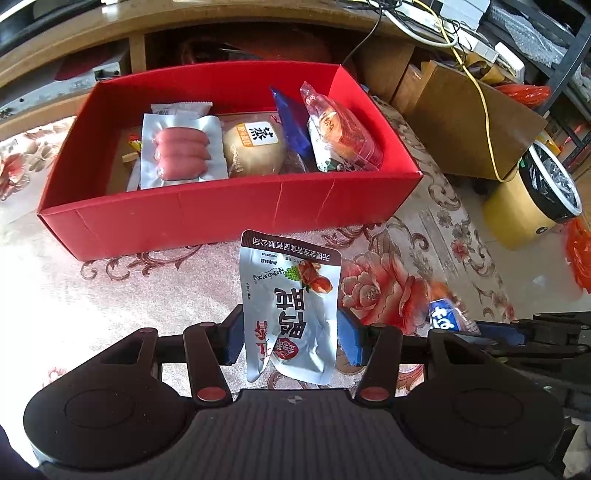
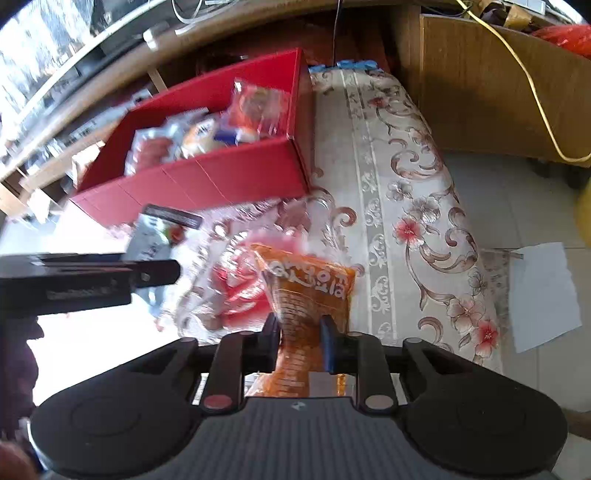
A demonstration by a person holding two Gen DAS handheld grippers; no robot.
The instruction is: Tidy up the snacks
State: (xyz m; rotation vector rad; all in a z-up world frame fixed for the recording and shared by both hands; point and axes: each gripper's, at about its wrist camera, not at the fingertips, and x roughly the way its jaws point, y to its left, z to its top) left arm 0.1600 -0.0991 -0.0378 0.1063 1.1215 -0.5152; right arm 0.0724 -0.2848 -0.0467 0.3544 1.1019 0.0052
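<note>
A red box (image 1: 207, 218) stands on the flowered cloth and holds several snacks: a sausage pack (image 1: 181, 153), a round bun pack (image 1: 255, 147), a blue packet (image 1: 291, 125) and an orange-and-clear bag (image 1: 340, 133). My left gripper (image 1: 290, 338) is shut on a silver pouch (image 1: 291, 306) and holds it upright in front of the box. My right gripper (image 2: 301, 339) is shut on an orange snack bag (image 2: 310, 295) above the cloth, to the right of the box (image 2: 207, 177). The left gripper (image 2: 110, 275) and its pouch show blurred in the right wrist view.
The flowered cloth (image 1: 406, 236) ends at the right, where tiled floor (image 2: 517, 206) begins. A yellow bin (image 1: 532, 206), a cardboard box (image 1: 469, 122) and a yellow cable (image 1: 484, 110) lie to the right. A wooden shelf (image 1: 147, 29) runs behind the red box. A white sheet (image 2: 543, 295) lies on the floor.
</note>
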